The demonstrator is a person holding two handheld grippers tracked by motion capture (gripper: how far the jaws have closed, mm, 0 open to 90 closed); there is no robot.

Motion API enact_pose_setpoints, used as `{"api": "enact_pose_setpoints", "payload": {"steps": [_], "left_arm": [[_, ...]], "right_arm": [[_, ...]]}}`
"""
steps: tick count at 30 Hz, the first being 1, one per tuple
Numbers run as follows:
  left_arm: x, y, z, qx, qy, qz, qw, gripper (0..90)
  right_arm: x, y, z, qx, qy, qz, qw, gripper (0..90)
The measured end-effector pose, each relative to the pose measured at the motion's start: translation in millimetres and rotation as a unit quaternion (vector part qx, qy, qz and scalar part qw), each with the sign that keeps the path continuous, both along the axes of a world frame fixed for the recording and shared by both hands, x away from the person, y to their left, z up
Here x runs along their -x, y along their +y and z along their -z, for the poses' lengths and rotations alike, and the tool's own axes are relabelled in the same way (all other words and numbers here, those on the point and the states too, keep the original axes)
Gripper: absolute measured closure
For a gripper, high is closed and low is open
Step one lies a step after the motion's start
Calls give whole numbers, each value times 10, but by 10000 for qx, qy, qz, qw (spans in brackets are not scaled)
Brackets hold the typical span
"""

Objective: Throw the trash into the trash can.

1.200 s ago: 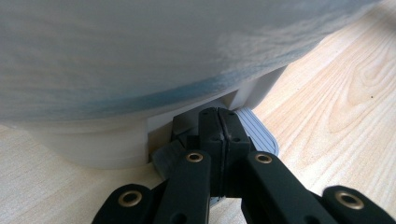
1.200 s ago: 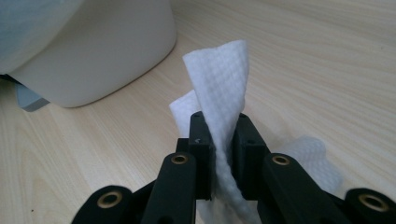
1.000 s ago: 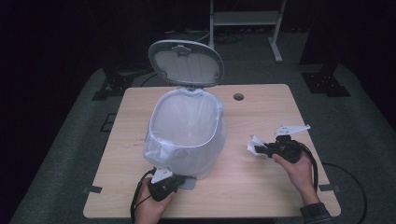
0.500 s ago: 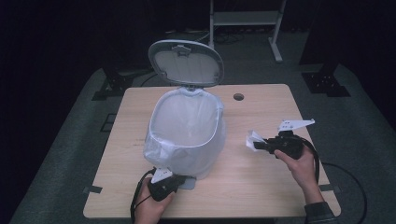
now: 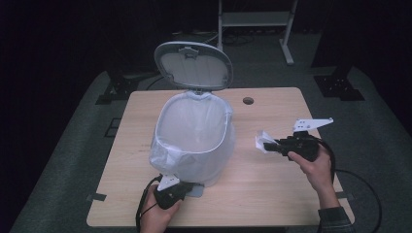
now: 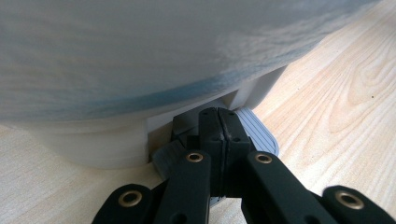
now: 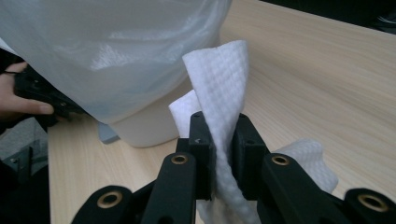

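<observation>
Right gripper (image 7: 223, 140) clamped on a paper towel (image 7: 223, 88). Lined bin (image 7: 116, 60) just beyond, on the table (image 7: 317, 70).

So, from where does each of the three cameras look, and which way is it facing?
High view: above the table's near side, looking down on the white lidded pedal bin; both forearms show.
Left gripper view: on the left gripper, facing the bin's grey foot pedal.
Right gripper view: on the right gripper, jaws clamping a white paper towel.
All views share the bin.
</observation>
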State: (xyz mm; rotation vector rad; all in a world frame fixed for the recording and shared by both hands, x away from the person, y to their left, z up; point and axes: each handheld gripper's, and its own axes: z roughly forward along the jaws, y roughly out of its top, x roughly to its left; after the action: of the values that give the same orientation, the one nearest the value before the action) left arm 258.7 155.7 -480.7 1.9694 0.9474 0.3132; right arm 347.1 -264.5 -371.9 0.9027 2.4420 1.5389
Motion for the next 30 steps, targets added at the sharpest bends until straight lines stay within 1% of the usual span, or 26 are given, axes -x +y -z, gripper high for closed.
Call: {"api": "enact_pose_setpoints", "payload": {"steps": [8, 14, 18, 20, 30], "left_arm": [[-3, 1, 2, 18, 4, -5, 10000, 900], [-2, 2, 1, 17, 6, -1, 10000, 900], [-3, 3, 0, 19, 21, 1, 10000, 900], [-3, 4, 0, 17, 21, 0, 10000, 900], [-3, 3, 1, 26, 15, -6, 10000, 900]], "right_arm": [[1, 3, -100, -41, -97, -115, 9999, 799], [3, 8, -184, -147, -152, -192, 9996, 800], [-7, 8, -243, -255, -203, -299, 9990, 802], [-10, 10, -281, -328, -209, -366, 9986, 804], [-41, 82, -487, -431, -331, -527, 9971, 808]]}}
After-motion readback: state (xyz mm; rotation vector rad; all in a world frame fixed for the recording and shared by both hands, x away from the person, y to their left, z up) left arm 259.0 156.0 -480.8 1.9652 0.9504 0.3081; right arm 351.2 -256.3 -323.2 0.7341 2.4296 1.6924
